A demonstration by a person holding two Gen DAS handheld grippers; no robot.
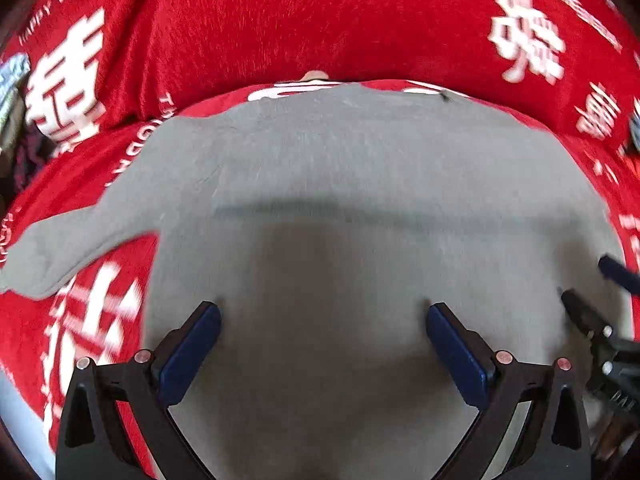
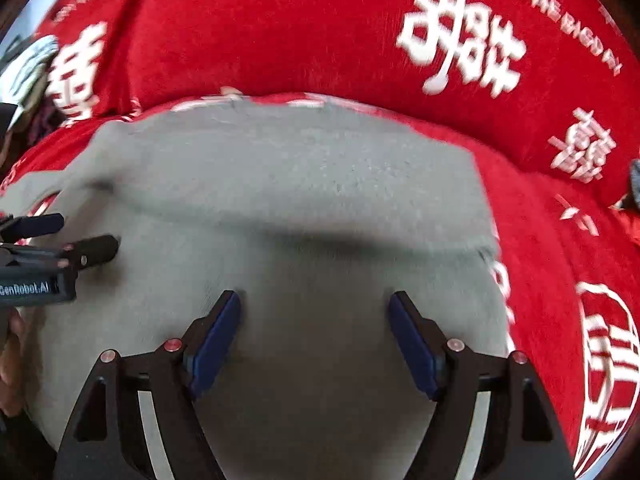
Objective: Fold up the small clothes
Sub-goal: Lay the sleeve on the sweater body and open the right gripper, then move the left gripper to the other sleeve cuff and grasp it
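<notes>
We hover both tongs, the left gripper (image 1: 323,350) and right gripper (image 2: 316,340), released and empty over the grey garment (image 1: 360,200) spread on the red blanket (image 1: 280,20); next we judge each must pinch an edge to fold.

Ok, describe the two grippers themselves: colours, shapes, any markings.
Both match. The left gripper and right gripper have black angular arms, dark blue flat pads on the fingers, and round copper-coloured pivot pins. In the right wrist view, the left gripper's body carries white "GenRobot.AI" lettering. No cables or sleeves show.
</notes>
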